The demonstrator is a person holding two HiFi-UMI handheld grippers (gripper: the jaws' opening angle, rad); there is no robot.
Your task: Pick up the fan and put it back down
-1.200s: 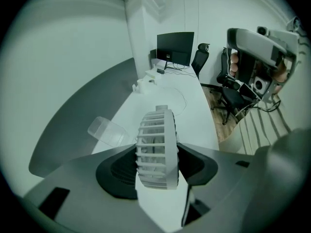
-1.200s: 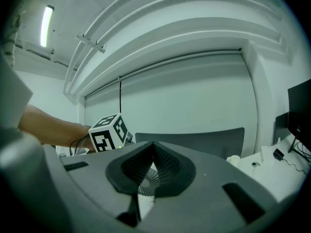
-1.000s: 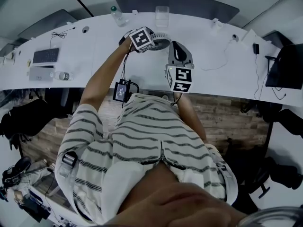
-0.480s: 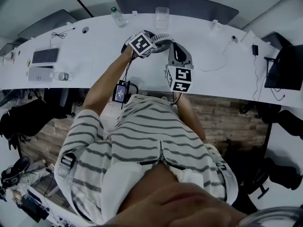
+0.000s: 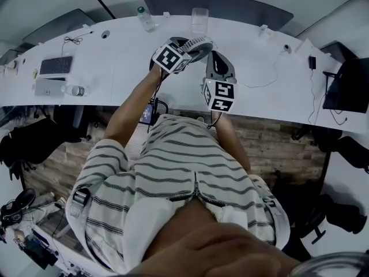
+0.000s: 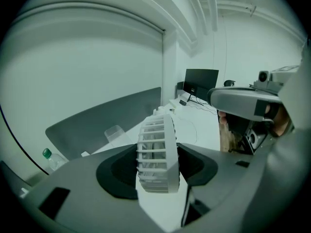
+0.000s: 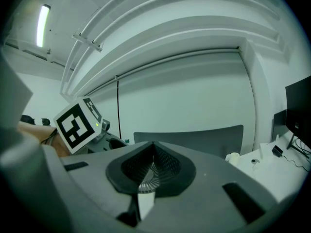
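The small white fan (image 5: 199, 44) with a slatted round grille is off the white desk (image 5: 115, 62), held near the back middle. My left gripper (image 5: 187, 47) is shut on it. In the left gripper view the fan (image 6: 155, 154) stands edge-on between the dark pads of the left gripper (image 6: 156, 168), and both pads press its sides. My right gripper (image 5: 214, 55) hovers just right of the fan, jaws together and holding nothing. In the right gripper view the right gripper (image 7: 151, 168) shows its pads meeting, with only a thin slit below.
At the desk's back edge stand a water bottle (image 5: 144, 19) and a clear cup (image 5: 199, 19), before a grey chair back (image 5: 216, 4). A keyboard (image 5: 56, 67) and a lying bottle (image 5: 75, 91) are at the left. A cable (image 5: 259, 82) and a monitor (image 5: 346, 82) are at the right.
My left gripper has risen with the fan in it and rolled, so the fan now tilts higher above the desk. The right gripper has stayed in place.
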